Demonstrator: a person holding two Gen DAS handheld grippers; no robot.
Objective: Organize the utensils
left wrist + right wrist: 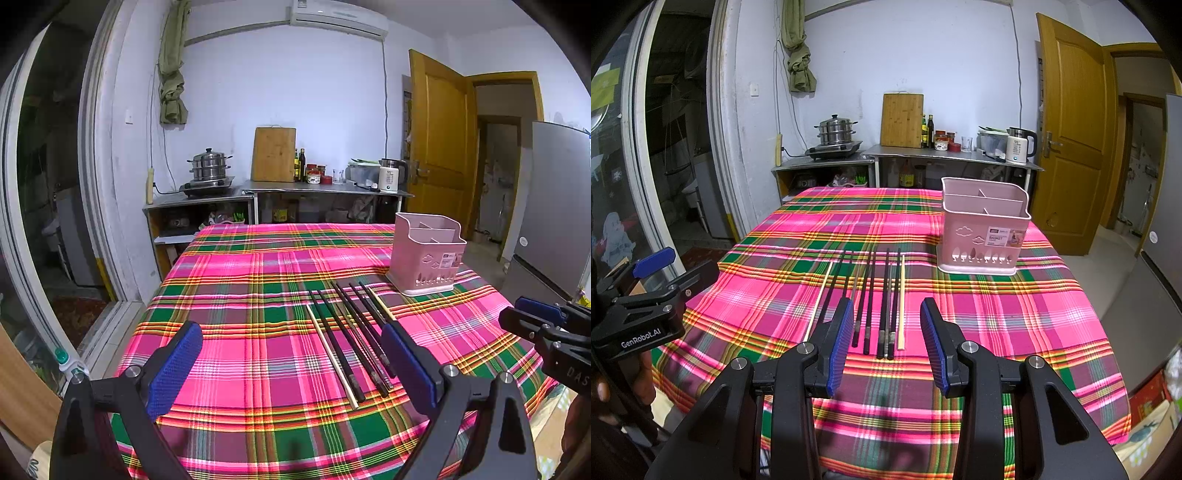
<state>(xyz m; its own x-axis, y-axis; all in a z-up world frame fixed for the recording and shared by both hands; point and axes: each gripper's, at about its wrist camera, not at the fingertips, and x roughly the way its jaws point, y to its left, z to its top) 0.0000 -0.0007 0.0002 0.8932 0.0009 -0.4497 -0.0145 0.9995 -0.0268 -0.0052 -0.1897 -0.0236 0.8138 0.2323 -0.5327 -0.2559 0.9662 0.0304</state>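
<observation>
- Ahead of our left gripper [291, 365], whose blue pads are spread wide and hold nothing, black chopsticks [349, 341] and a pale wooden one [330, 356] lie on the plaid tablecloth [240, 280]; a pink utensil basket [426, 254] stands beyond them, to the right.
- Just beyond our right gripper [884, 341], jaws released and empty, the chopsticks [882, 306] lie in a row between its pads; the basket [982, 230] stands farther off, ahead and right. Our left gripper [650, 280] hovers off to the left.
</observation>
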